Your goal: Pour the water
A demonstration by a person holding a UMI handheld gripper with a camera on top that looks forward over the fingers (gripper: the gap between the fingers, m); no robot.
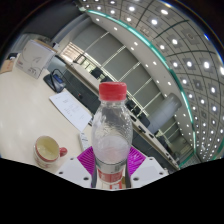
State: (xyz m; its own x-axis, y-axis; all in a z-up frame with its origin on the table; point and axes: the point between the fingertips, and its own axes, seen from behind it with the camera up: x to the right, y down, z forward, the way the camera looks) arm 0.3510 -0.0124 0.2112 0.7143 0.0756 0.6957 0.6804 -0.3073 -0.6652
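Note:
A clear plastic water bottle [111,132] with a red cap and a red-and-white label stands upright between my fingers. Both purple pads [91,158] press against its lower body, so my gripper [111,166] is shut on it. The bottle looks lifted above the table. To the left and lower down sits a cream mug [47,151] with a pink handle on the pale table [30,110], apart from the bottle.
A sheet of paper [66,108] lies on the table beyond the mug. A box or bag [33,57] stands at the far left. Behind is a large hall with glass walls and ceiling lights.

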